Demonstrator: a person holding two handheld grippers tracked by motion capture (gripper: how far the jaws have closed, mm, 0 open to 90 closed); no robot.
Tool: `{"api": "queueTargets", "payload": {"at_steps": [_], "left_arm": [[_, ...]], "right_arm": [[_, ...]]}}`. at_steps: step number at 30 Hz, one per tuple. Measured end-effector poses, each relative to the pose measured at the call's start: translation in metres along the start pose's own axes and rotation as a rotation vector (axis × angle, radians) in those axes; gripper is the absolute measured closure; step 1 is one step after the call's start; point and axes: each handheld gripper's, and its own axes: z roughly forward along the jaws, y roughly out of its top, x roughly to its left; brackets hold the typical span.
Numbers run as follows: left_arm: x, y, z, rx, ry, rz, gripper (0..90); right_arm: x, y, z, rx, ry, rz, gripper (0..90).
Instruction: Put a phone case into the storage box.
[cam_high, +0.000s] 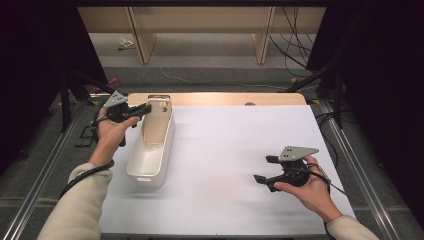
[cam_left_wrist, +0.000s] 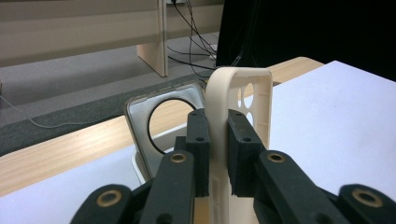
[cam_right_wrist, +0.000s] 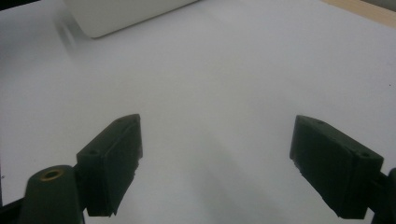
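Basket (cam_high: 150, 150) sits at the desk's (cam_high: 240, 150) left edge; my left gripper (cam_high: 141, 110) has its jaws pinching the handle (cam_left_wrist: 219, 107) at the far end. Grasp done, the move itself remains. My right gripper (cam_high: 264, 172) hangs well apart, jaws spread, holding nothing.

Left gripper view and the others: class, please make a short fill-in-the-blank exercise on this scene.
1. The left gripper is shut on a cream phone ____.
2. The right gripper has its fingers ____, with nothing between them.
3. The long white bin lies on the ____ side of the high view.

Missing words: case; open; left
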Motion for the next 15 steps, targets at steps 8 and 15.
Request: {"api": "queueTargets", "payload": {"at_steps": [8, 15], "left_arm": [[0.0006, -0.0009, 0.0052, 0.033, 0.005, 0.021, 79.0], [0.0037, 0.0001, 0.0092, 0.054, 0.016, 0.027, 78.1]], "right_arm": [[-0.0002, -0.0004, 0.0009, 0.003, 0.003, -0.001, 17.9], [-0.0002, -0.0007, 0.0012, 0.003, 0.006, 0.0, 18.1]]}}
